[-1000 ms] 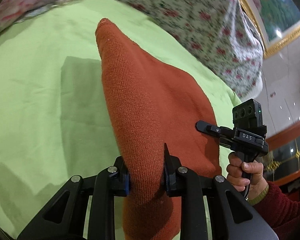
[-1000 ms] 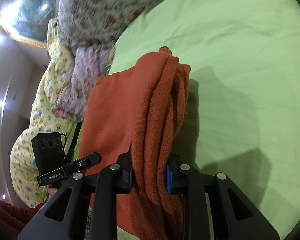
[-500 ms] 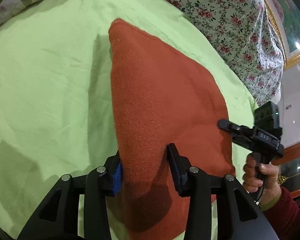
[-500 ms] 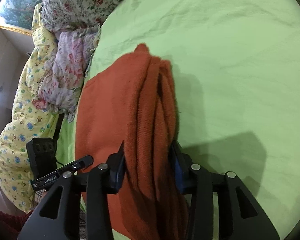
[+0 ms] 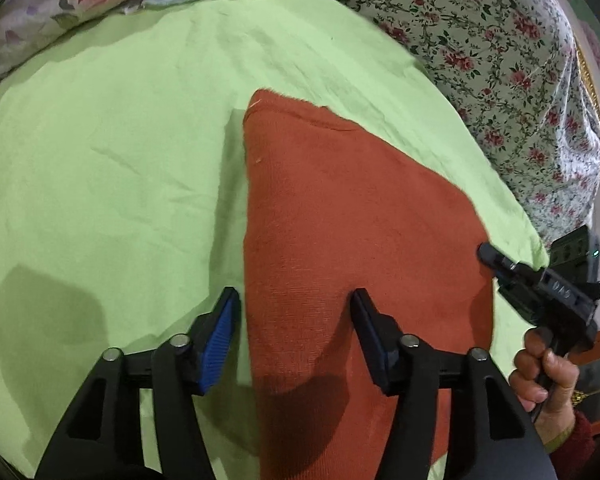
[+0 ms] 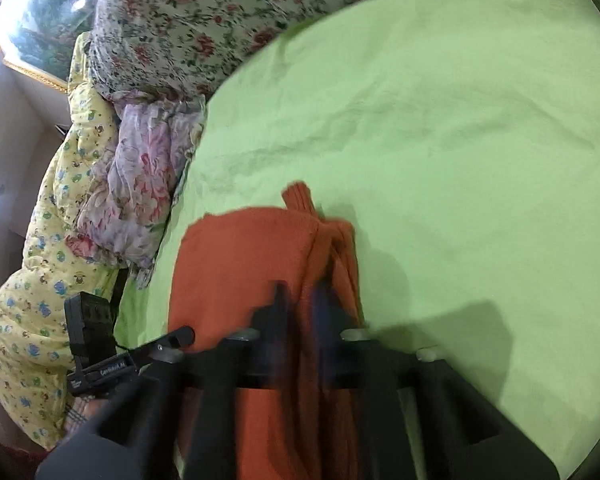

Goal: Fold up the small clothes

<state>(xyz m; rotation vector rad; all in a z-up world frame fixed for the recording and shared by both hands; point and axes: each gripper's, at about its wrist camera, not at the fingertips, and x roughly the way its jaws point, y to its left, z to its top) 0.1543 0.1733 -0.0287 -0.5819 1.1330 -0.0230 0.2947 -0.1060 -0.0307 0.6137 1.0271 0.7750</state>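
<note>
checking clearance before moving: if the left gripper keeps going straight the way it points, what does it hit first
Most likely the orange garment, which lies flat on the green sheet right ahead of the open left gripper. Depth is unclear, but nothing else shows in that line.

A light green sheet (image 5: 120, 152) is spread flat, faintly creased. Along its far edge floral bedding (image 5: 480, 40) is heaped (white with red roses), and a yellow printed quilt (image 6: 40, 280) is bunched beside it.
</note>
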